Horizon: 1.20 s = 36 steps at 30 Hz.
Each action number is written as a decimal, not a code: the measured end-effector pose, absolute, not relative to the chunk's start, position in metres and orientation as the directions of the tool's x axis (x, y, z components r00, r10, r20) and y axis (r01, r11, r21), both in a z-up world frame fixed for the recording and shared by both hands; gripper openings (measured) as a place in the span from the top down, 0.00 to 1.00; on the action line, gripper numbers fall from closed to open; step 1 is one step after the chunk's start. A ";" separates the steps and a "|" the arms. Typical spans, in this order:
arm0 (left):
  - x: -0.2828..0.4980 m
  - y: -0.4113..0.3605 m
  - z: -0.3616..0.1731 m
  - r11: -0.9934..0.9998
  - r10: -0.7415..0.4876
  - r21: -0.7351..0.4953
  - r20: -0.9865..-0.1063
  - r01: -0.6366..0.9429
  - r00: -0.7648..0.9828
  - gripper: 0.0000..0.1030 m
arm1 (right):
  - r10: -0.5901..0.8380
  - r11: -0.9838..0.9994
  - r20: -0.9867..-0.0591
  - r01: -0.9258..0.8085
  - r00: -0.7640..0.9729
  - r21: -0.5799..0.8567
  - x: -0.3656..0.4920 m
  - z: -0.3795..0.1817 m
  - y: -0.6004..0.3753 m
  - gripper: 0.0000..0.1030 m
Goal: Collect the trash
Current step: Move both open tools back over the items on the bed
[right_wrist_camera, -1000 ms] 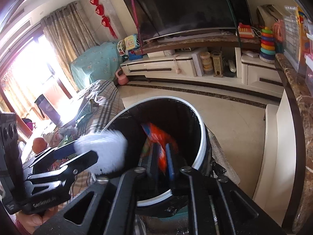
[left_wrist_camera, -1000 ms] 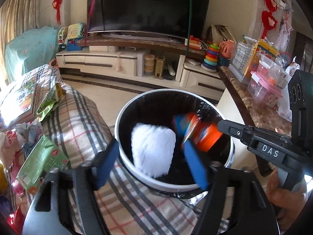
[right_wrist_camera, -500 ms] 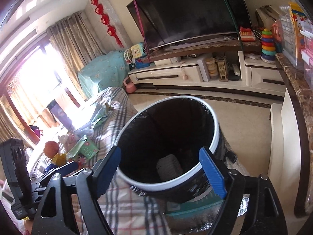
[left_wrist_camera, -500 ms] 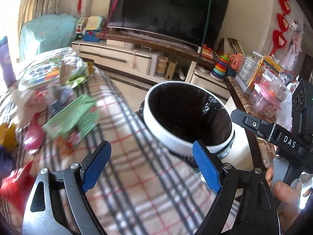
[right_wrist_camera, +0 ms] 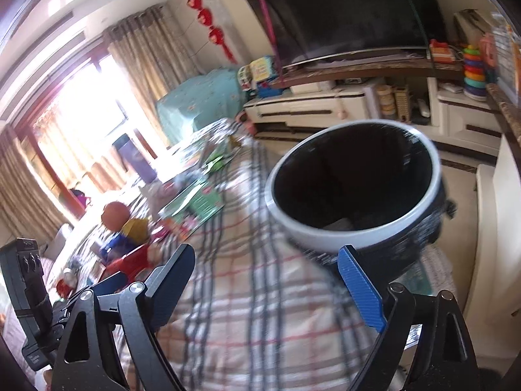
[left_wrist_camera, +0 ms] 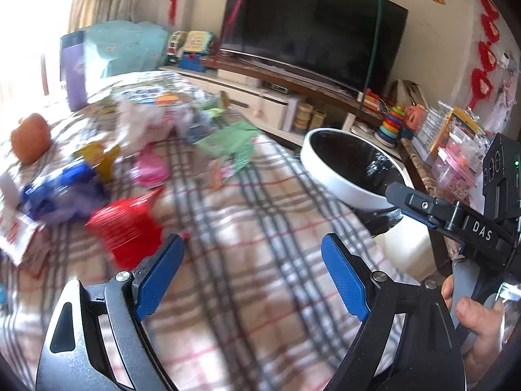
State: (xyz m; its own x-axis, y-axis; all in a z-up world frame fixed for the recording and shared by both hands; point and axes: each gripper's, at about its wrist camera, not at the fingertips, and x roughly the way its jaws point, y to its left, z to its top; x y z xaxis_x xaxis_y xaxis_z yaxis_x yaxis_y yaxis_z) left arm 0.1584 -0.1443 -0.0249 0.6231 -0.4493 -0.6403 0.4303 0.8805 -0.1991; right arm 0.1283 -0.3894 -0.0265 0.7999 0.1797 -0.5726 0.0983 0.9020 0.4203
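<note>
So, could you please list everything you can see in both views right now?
Trash bin: one, white rim, black liner, off the cloth's right edge.
Plaid cloth: one, beige, under the litter.
Red wrapper: one, nearest the left gripper.
Green packet: one, mid-cloth.
Blue wrapper: one, left.
Orange ball: one, far left.
Television: one, black, wall.
Left gripper: open, empty.
Right gripper: open, empty.

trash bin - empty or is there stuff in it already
Not empty. The right wrist view looks into the trash bin, upright beside the plaid-covered surface, and something pale lies at its dark bottom; how full, cannot tell.
</note>
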 end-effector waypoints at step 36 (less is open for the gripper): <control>0.150 0.063 -0.040 0.980 -0.138 -0.201 -0.674 0.000 0.725 0.14 | 0.422 0.901 -0.613 -0.231 0.668 0.368 0.167 -0.042 -0.206 0.12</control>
State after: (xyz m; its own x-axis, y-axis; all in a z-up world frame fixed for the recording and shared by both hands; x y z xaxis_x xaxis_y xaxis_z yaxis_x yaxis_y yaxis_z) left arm 0.1501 0.0630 -0.0404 0.7255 -0.1383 -0.6742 -0.0002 0.9796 -0.2012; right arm 0.1672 -0.2063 -0.0423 0.6683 0.4219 -0.6127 -0.2313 0.9007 0.3678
